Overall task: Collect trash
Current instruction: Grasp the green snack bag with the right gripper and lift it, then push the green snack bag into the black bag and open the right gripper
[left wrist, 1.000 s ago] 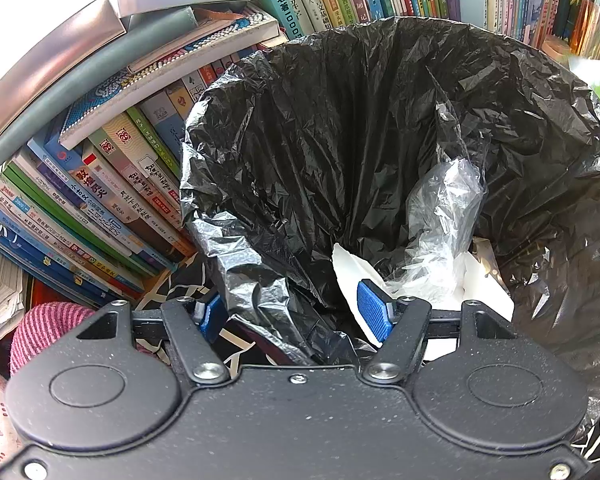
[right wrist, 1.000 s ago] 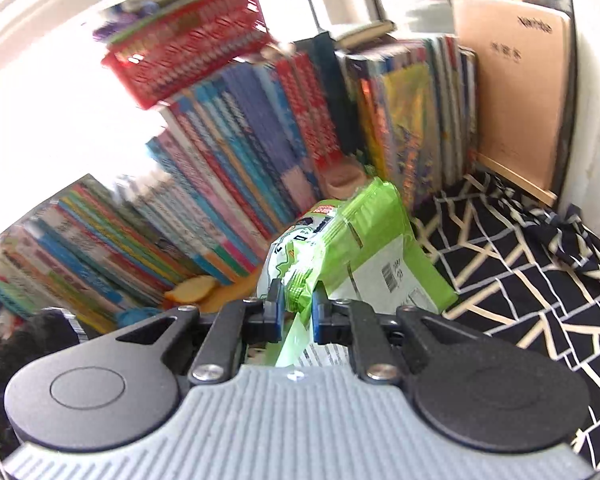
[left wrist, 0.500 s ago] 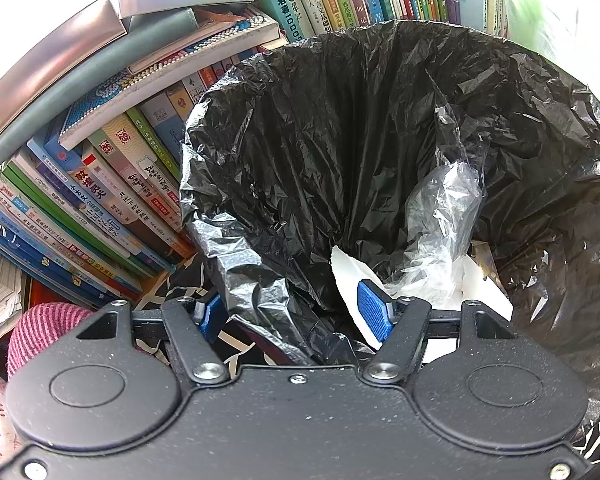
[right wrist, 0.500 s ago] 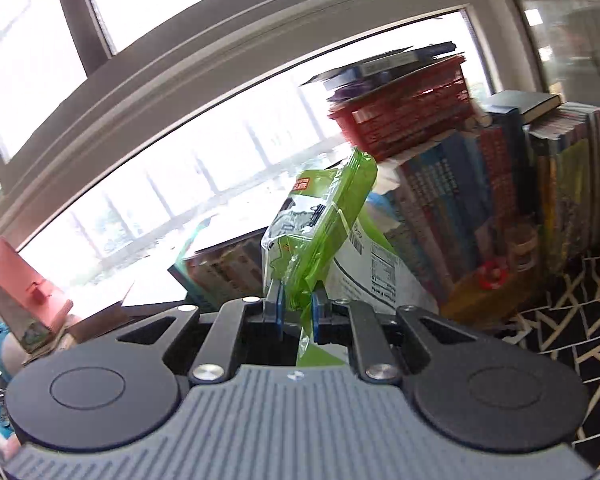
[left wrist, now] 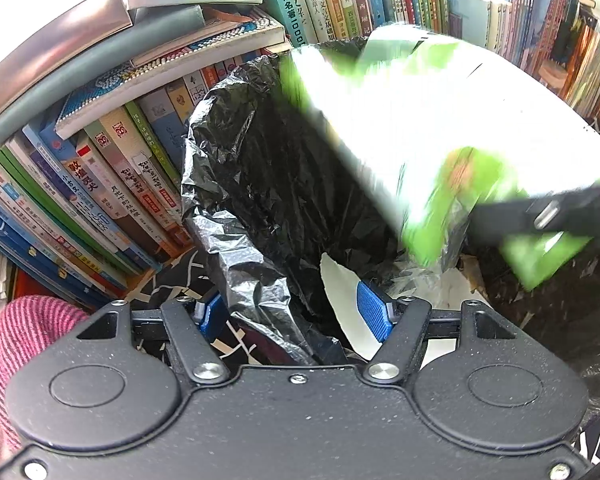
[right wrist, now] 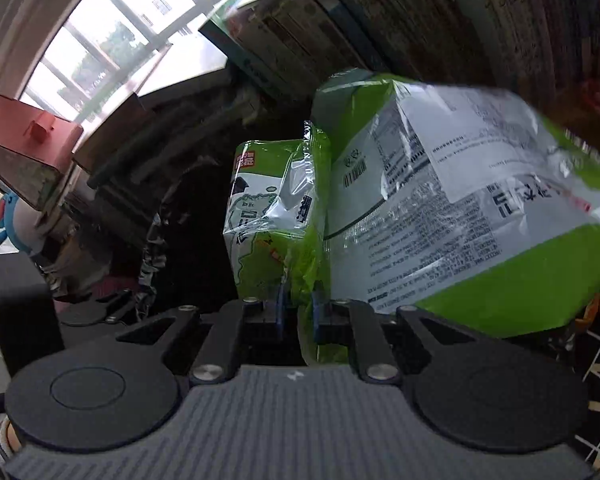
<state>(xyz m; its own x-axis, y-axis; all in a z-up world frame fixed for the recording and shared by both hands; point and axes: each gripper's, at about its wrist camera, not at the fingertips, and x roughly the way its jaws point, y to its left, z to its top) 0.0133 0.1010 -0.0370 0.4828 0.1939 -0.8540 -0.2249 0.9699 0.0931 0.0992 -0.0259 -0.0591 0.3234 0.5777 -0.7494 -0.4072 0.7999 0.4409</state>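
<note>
Right gripper (right wrist: 298, 312): jaws pinching the lower edge of a green and white snack bag (right wrist: 440, 208). Right wrist view shows a barcode, a block of fine print and a red label with pale characters, none readable. Left wrist view has the same bag blurred, over the mouth of the black bin bag (left wrist: 284, 184). Left gripper (left wrist: 296, 312): jaws clamped on the bin bag's near rim, blue pads either side. Only the left view shows white paper (left wrist: 342, 300) in the bag and book spines (left wrist: 132, 184), one reading "四大名著".
</note>
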